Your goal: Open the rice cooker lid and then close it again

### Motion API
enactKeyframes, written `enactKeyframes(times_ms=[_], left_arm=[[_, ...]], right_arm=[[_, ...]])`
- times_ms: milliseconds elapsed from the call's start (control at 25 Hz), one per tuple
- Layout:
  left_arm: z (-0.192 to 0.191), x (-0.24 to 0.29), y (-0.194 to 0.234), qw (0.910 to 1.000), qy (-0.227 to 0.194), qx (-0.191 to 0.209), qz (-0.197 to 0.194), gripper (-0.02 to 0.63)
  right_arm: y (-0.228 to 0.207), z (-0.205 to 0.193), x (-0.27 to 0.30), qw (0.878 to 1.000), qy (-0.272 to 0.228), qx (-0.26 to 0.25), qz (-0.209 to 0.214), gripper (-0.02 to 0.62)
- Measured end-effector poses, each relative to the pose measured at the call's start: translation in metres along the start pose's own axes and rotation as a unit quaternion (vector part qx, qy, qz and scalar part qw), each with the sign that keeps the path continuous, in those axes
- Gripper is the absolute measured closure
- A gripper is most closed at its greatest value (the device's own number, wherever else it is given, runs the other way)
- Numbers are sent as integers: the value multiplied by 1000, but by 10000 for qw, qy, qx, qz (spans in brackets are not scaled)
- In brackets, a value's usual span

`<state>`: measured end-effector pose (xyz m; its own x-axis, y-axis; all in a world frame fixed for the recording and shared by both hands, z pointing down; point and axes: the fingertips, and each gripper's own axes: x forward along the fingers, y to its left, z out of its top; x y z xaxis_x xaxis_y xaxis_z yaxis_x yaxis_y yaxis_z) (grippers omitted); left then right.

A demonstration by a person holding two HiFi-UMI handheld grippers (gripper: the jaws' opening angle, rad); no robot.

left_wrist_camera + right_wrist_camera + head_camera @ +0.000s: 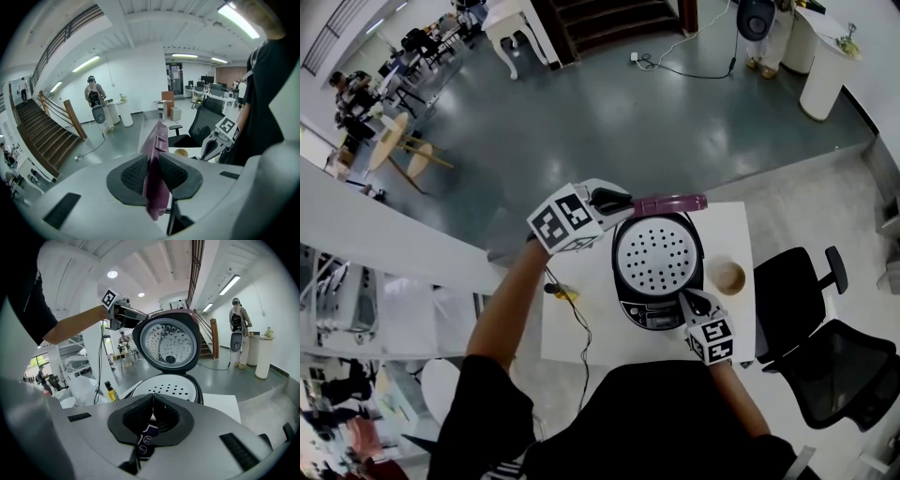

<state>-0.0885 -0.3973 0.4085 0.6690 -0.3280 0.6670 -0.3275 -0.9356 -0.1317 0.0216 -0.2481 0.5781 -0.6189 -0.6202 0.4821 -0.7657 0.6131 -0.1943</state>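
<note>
Currently, the rice cooker (652, 311) sits on a white worktop (736, 225) with its purple lid (670, 202) swung up and standing nearly upright at the far side. The left claw (621, 202) is clamped on the lid's rim, and the left gripper view shows both pads pressing the purple edge. The right claw (692, 302) has its jaws together on nothing and rests at the cooker's front, just over the control panel (146, 441), whose buttons peek out under the closed tips. Seen from the right gripper view, the lid's inner plate (169, 341) faces the camera above a perforated white tray (171, 389) in the pot. A round tan cup (728, 277) stands just beside the cooker on its right. On the cooker's left, a small yellow bottle (565, 296) and a thin black cable (581, 328) lie on the worktop. A black office chair (806, 291) stands off the worktop's right edge, and a staircase (40, 136) and a person with a backpack (95, 101) are well apart on the open floor. The wearer's dark shirt (666, 422) cuts off the worktop's near edge. From the left gripper view the claw hides the cooker's body entirely. What the cup holds cannot be made out.
</note>
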Motion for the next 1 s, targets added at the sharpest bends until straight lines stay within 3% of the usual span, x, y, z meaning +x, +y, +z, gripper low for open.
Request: enactKeyframes(times_ms=[320, 600, 1000], left_arm=[[-12, 10, -43, 9994, 225, 133, -247, 528], [-28, 20, -75, 9977, 435, 238, -451, 525], [-46, 30, -110, 9964, 480, 89, -688, 528]], right_arm=[[-10, 1, -28, 9992, -193, 3, -349, 595], [-4, -7, -40, 9993, -150, -39, -340, 595], [4, -16, -49, 9993, -125, 19, -343, 595]])
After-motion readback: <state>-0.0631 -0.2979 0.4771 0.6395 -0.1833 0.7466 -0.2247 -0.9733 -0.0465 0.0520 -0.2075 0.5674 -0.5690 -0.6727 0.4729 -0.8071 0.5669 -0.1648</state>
